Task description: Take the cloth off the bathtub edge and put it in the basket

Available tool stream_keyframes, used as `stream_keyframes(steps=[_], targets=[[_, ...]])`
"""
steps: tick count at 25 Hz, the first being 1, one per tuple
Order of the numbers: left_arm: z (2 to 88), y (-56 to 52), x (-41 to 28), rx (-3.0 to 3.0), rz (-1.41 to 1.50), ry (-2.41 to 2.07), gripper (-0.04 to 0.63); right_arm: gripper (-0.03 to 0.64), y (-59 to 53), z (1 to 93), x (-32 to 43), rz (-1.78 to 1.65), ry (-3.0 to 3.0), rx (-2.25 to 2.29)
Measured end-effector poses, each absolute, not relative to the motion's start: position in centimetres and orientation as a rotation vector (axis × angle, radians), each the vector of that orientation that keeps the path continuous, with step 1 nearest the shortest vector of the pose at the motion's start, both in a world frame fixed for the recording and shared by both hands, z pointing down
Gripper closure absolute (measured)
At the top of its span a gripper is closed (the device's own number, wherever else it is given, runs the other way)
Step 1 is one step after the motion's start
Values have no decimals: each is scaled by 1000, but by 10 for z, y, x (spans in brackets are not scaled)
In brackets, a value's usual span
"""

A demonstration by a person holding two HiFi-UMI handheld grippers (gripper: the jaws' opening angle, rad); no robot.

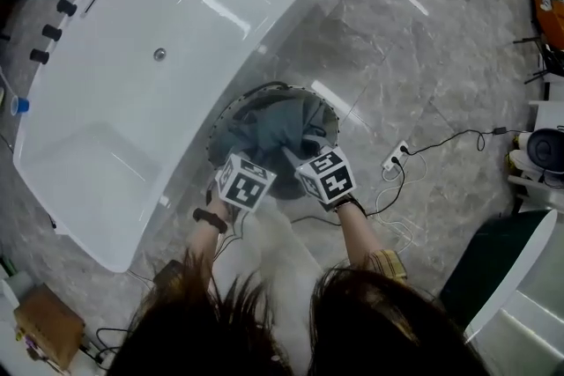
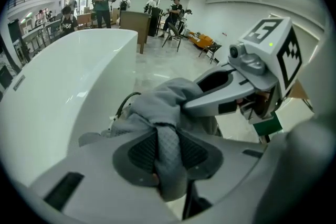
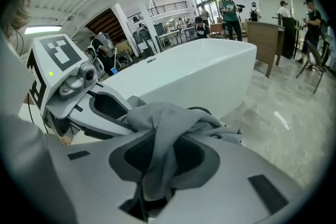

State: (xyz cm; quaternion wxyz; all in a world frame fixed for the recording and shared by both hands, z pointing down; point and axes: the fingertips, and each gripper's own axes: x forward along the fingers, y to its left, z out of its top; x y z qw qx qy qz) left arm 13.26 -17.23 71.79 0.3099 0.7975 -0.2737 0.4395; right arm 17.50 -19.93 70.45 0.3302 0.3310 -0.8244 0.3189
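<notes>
Cloth — grey, bunched — pinched by left hand-held gripper and right hand-held gripper, 2 sets of jaws clamped on it, over basket beside bathtub.

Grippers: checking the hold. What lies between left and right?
The grey cloth, clamped in the left gripper and right gripper, at the basket; head view shows it.
</notes>
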Motion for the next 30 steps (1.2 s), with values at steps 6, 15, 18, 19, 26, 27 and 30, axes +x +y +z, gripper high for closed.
stream_keyframes(steps=[6,15,18,19,26,27,30], targets=[[768,-168,130,2073,1181,-708,491,512,-195,755,173,845,-2119,841],[831,-164,131,2015,1213,-705,491,512,-193,820,175,906,-2073,865],[846,-164,131,1993,1220,-700,491,512,-192,836,176,911,-2058,865],[851,-164,132,1988,1223,-698,491,512,-192,841,176,916,-2051,870],[880,-158,135,1965,1259,-682,503,527,-182,867,181,972,-2021,896],[883,-157,137,1965,1261,-679,511,548,-180,870,182,980,-2017,898],[891,-153,140,1964,1281,-677,531,568,-173,878,181,999,-1997,890]])
